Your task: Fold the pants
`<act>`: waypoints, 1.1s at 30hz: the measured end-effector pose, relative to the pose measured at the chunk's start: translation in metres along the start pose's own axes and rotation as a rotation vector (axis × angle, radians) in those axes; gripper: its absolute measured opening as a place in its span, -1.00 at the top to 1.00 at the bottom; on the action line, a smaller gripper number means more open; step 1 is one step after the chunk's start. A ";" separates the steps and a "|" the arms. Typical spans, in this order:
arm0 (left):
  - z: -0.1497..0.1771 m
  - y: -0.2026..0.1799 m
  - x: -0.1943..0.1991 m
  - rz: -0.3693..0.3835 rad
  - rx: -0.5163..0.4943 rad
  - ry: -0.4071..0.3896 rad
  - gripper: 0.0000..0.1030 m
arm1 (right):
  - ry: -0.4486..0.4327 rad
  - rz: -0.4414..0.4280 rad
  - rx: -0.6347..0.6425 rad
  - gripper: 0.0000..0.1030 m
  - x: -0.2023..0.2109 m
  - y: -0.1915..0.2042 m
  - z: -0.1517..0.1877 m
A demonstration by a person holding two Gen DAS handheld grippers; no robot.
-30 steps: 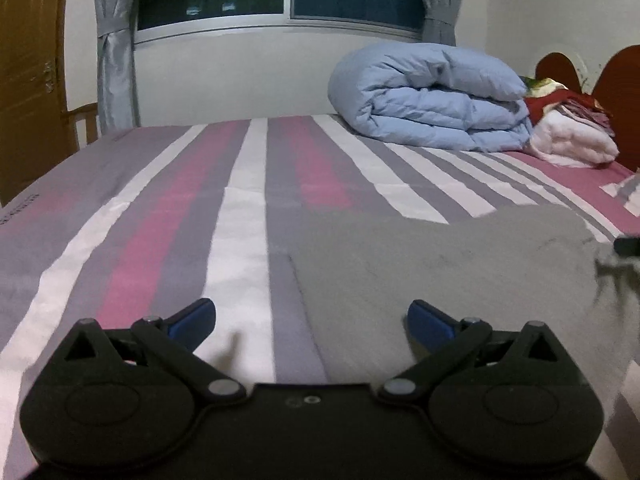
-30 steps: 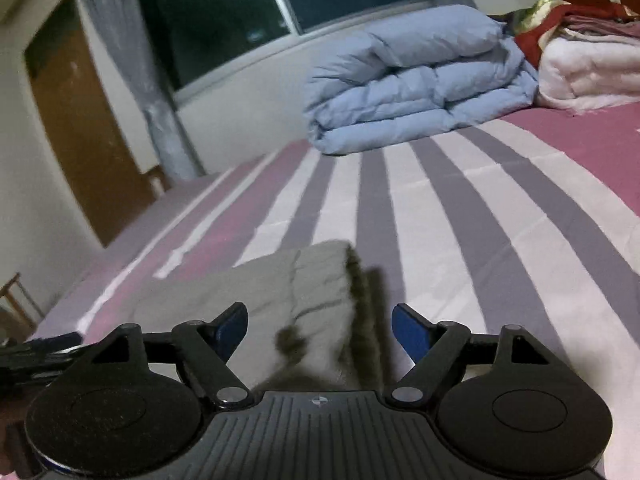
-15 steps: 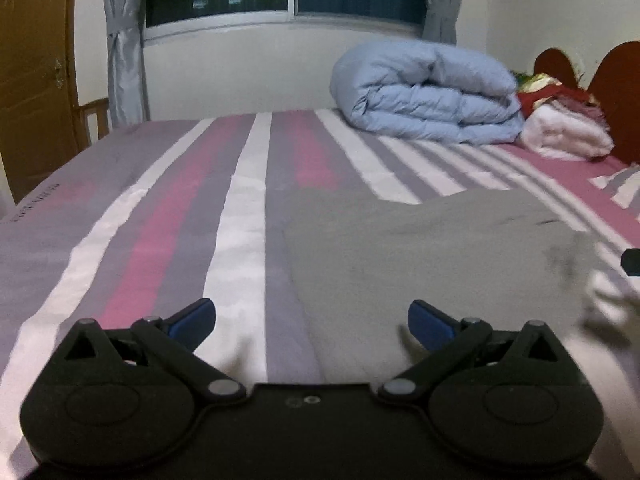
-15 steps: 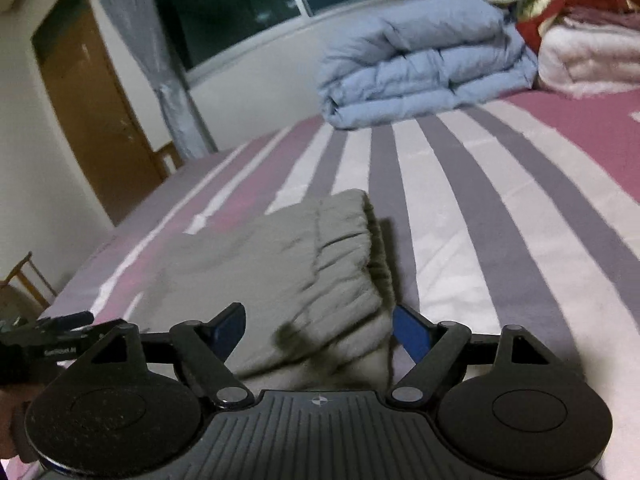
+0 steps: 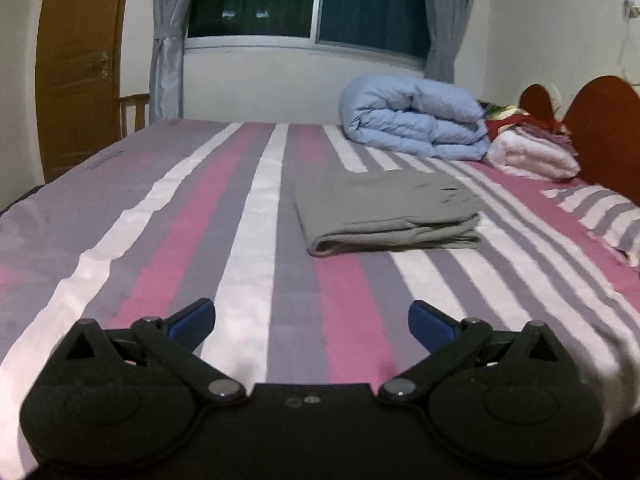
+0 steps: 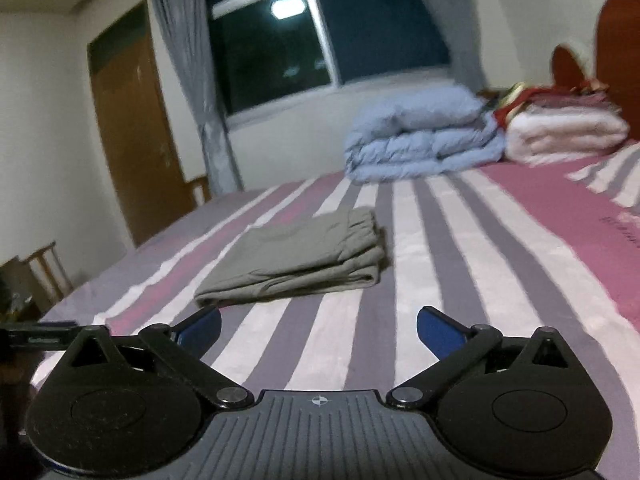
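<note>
Both grippers have drawn back from the grey pants, which now lie well ahead, folded into a flat stack on the striped bed. Left gripper is released, jaws wide, holding nothing; pants sit at about 1 o'clock. Right gripper is likewise spread and unloaded, pants at 11 o'clock. A blue duvet rests beyond.

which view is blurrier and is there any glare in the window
Right wrist view: softer, with smeared edges on the blue duvet and headboard; a ceiling light reflects as a bright patch in the dark window. Left wrist view: sharper, the folded grey pants crisp, the window dark with only faint specks; fisheye bends the door frame.
</note>
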State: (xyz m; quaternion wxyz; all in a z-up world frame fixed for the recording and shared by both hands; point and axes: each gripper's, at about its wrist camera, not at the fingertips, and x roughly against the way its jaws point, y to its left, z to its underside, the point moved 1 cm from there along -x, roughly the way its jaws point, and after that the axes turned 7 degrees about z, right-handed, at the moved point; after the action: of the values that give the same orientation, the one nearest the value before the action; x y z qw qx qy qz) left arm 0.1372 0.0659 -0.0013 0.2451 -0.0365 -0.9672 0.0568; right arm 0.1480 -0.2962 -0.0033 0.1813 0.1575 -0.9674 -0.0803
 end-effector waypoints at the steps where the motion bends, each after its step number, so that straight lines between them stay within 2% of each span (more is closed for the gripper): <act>1: 0.002 -0.005 0.011 -0.003 -0.010 -0.013 -0.88 | -0.022 0.004 0.016 -1.00 0.011 0.004 0.005; 4: 0.009 -0.018 0.038 -0.001 -0.022 -0.067 -0.88 | -0.098 0.037 0.059 -1.00 0.042 0.015 0.027; 9: 0.025 -0.025 0.067 0.019 -0.020 -0.146 -0.88 | -0.111 0.048 0.060 -1.00 0.056 0.029 0.030; 13: 0.042 -0.032 0.071 0.023 -0.056 -0.168 -0.88 | -0.131 0.063 0.092 -1.00 0.062 0.037 0.032; 17: 0.051 -0.033 0.067 0.026 -0.065 -0.160 -0.88 | -0.122 0.071 0.078 -1.00 0.065 0.037 0.034; 20: 0.053 -0.027 0.070 0.067 -0.020 -0.196 -0.88 | -0.107 0.084 0.067 -1.00 0.063 0.034 0.034; 26: 0.055 -0.021 0.068 0.083 0.015 -0.188 -0.88 | -0.045 0.112 -0.020 -1.00 0.051 0.022 0.036; 33: 0.057 -0.022 0.069 0.094 0.002 -0.198 -0.88 | -0.052 0.109 0.015 -1.00 0.054 0.025 0.036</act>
State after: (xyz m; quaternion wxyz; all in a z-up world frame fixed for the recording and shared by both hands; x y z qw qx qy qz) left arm 0.0482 0.0456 -0.0155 0.1453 -0.0757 -0.9838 0.0725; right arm 0.0799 -0.2867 -0.0140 0.1588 0.1038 -0.9795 -0.0671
